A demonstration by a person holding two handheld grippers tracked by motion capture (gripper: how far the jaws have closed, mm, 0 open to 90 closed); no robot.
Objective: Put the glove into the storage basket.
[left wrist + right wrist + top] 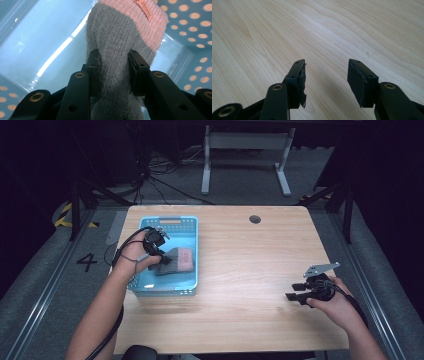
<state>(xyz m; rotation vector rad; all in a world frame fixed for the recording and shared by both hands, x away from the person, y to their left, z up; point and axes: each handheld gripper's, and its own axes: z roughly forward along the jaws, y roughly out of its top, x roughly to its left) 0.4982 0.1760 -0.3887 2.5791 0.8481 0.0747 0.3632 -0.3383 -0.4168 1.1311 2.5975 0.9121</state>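
A grey knitted sock with a pink cuff hangs inside the blue plastic basket; in the high view the sock lies over the basket's floor. My left gripper is shut on the sock's grey part, both pads pressing its sides, and the same left gripper reaches into the basket from its left side. My right gripper is open, nothing between its fingers, held just above bare wood. It sits near the table's right edge, where the right gripper points left.
The wooden table has a round cable hole at the back. The basket walls are perforated and close around the sock. A white desk frame stands on the floor behind the table.
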